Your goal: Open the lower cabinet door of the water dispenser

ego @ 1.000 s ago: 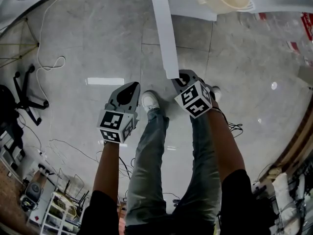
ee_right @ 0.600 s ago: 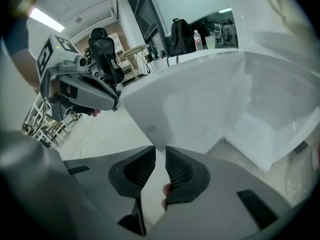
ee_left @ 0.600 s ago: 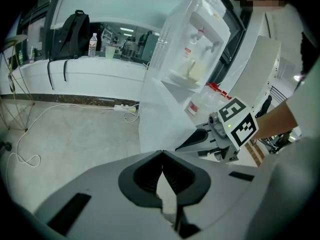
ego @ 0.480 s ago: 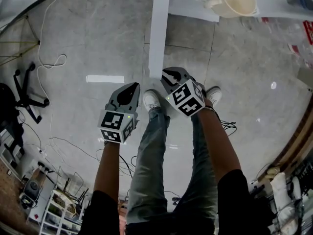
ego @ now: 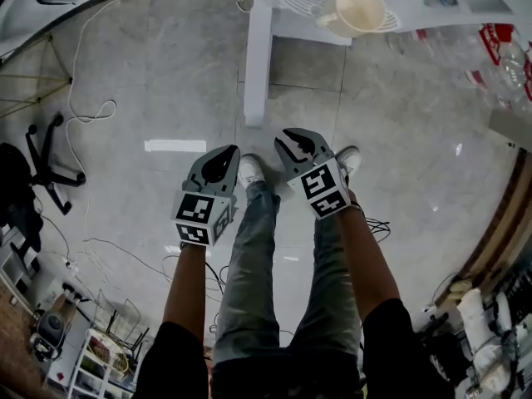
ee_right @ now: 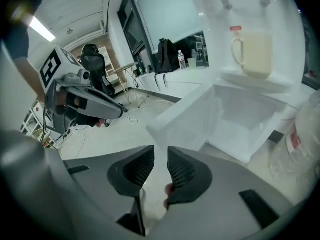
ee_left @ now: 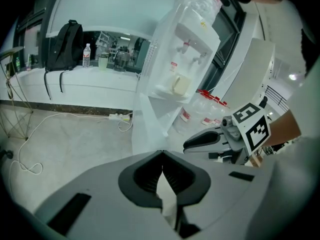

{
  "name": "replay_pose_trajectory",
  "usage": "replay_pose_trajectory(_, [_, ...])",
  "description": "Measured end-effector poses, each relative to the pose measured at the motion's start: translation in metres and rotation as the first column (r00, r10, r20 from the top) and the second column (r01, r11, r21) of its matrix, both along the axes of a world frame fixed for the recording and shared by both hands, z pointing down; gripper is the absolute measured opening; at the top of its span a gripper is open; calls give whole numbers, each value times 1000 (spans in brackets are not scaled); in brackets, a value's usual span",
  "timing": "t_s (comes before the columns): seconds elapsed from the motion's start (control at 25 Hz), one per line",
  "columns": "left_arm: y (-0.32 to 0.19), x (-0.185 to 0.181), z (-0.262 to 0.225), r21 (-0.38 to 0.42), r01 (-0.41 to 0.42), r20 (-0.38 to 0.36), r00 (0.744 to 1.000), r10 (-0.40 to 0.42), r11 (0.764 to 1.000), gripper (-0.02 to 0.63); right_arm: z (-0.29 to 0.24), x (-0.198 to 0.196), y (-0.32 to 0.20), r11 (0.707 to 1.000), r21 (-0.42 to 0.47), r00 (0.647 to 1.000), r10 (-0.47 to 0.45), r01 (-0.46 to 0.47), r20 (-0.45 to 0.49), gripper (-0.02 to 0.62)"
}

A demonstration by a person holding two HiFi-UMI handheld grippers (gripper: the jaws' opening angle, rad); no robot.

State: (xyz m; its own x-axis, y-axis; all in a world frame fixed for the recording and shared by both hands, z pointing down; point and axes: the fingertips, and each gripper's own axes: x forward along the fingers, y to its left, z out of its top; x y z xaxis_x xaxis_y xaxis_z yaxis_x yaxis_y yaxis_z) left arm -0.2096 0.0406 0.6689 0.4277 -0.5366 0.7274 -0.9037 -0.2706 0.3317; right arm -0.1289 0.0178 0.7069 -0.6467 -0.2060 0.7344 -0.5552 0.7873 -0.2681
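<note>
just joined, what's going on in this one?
A person stands at the water dispenser with a handheld gripper in each hand. The lower cabinet door already stands swung open. The right gripper hangs just short of the door without touching it, its fingers opening with nothing between them. The left gripper is shut and empty, off to the side. A cream mug sits on the dispenser's drip tray.
</note>
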Motion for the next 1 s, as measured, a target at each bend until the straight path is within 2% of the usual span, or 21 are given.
replay_pose_trajectory(0.24, [-5,3,-56,44,11,3,1000,-11,999,11,-78,10,-11,994,57,994,88,-92,58,95])
replay_pose_trajectory(0.48, [-13,26,-121,90,11,-22,1000,-9,996,11,-162,20,-27,978,130,982,150,-164,114,95])
replay_pose_trajectory(1.0, [-40,37,-237,200,91,-31,996,-86,976,11,-299,76,-65,910,246,938,293,-332,184,100])
